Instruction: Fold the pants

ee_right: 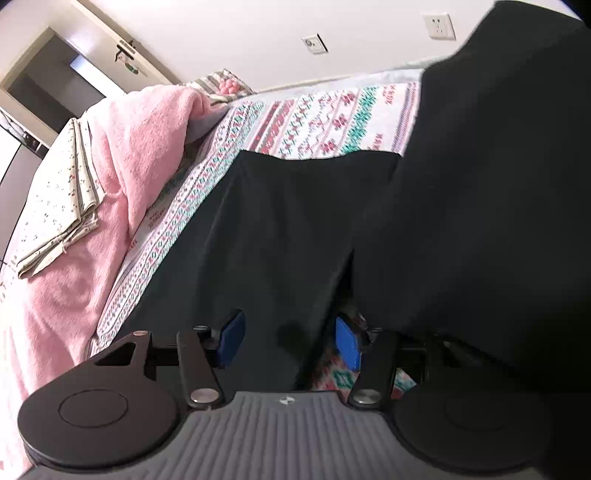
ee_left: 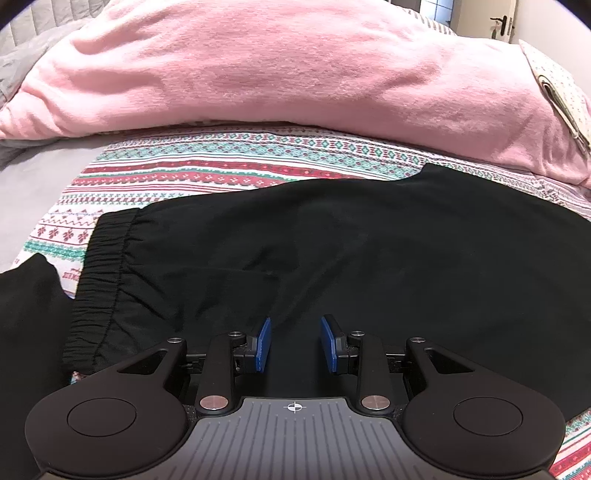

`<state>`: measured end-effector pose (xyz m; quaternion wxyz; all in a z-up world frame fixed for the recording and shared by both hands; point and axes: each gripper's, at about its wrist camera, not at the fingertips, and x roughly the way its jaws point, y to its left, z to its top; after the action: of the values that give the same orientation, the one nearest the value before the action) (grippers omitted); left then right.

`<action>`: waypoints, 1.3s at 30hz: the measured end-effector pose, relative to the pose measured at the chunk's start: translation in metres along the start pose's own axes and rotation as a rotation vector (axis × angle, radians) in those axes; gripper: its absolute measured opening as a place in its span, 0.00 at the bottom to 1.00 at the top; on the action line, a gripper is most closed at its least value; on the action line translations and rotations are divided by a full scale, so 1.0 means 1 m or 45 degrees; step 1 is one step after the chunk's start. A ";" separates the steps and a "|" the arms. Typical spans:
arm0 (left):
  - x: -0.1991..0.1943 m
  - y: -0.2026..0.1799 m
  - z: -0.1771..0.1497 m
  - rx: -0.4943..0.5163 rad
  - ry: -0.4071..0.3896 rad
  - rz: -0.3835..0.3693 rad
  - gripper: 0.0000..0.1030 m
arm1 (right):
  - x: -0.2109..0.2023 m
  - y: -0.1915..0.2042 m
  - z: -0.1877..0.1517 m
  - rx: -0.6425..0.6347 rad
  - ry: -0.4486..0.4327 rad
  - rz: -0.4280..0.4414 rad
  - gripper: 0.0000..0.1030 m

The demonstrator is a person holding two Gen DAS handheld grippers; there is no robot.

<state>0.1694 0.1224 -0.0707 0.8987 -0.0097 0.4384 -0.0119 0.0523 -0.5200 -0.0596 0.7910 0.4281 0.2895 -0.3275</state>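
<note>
Black pants (ee_left: 332, 240) lie flat on the patterned bedsheet (ee_left: 221, 162), with the gathered elastic waistband (ee_left: 99, 284) at the left. My left gripper (ee_left: 297, 343) hovers low over the near part of the pants; its blue pads (ee_left: 264, 343) stand a little apart and nothing shows pinched between them. In the right wrist view the pants (ee_right: 277, 221) run away from me. My right gripper (ee_right: 290, 341) is wide open, with an edge of the black cloth lying between its fingers and not pressed. A big black mass (ee_right: 498, 184) covers the right side; whether it is pants or a sleeve I cannot tell.
A bulky pink blanket (ee_left: 277, 66) lies along the far side of the bed, with a folded floral cloth (ee_right: 59, 206) on top. A grey sheet (ee_left: 29, 192) shows at the left. More black cloth (ee_left: 29, 314) sits at the near left. A wall with sockets (ee_right: 439, 26) stands behind.
</note>
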 end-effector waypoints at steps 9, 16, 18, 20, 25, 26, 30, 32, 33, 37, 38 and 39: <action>0.003 -0.001 0.002 0.004 0.015 -0.017 0.29 | 0.012 -0.031 0.010 0.215 -0.076 0.012 0.25; 0.010 0.000 0.000 0.004 0.034 -0.013 0.29 | 0.005 -0.018 0.016 0.137 -0.182 0.021 0.20; 0.011 0.000 -0.001 0.007 0.039 -0.020 0.29 | -0.005 -0.004 0.018 0.062 -0.261 0.014 0.20; 0.009 -0.002 -0.001 0.016 0.035 -0.021 0.29 | -0.015 0.019 0.016 -0.086 -0.343 -0.050 0.20; 0.003 0.002 0.003 -0.013 0.011 -0.045 0.29 | -0.032 0.089 -0.011 -0.512 -0.602 -0.151 0.20; 0.003 0.003 0.004 -0.028 0.006 -0.048 0.29 | -0.036 0.108 -0.023 -0.615 -0.661 -0.112 0.20; 0.002 0.007 0.008 -0.079 -0.006 -0.069 0.29 | -0.054 0.186 -0.095 -1.081 -0.811 0.136 0.20; 0.000 0.008 0.009 -0.101 -0.017 -0.079 0.29 | -0.059 0.223 -0.158 -1.415 -0.768 0.333 0.20; -0.001 0.009 0.009 -0.109 -0.022 -0.082 0.29 | -0.059 0.236 -0.195 -1.602 -0.717 0.423 0.20; 0.001 0.016 0.010 -0.145 -0.020 -0.080 0.29 | -0.053 0.240 -0.345 -2.363 -0.332 0.624 0.21; 0.001 0.017 0.010 -0.152 -0.015 -0.085 0.29 | -0.049 0.234 -0.369 -2.466 -0.246 0.621 0.21; 0.002 0.020 0.010 -0.160 -0.010 -0.091 0.30 | -0.047 0.230 -0.383 -2.526 -0.187 0.619 0.23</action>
<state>0.1788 0.1420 -0.0664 0.8970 -0.0818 0.4342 -0.0162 0.1311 -0.0789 -0.0912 0.8497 -0.3934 0.2862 0.2033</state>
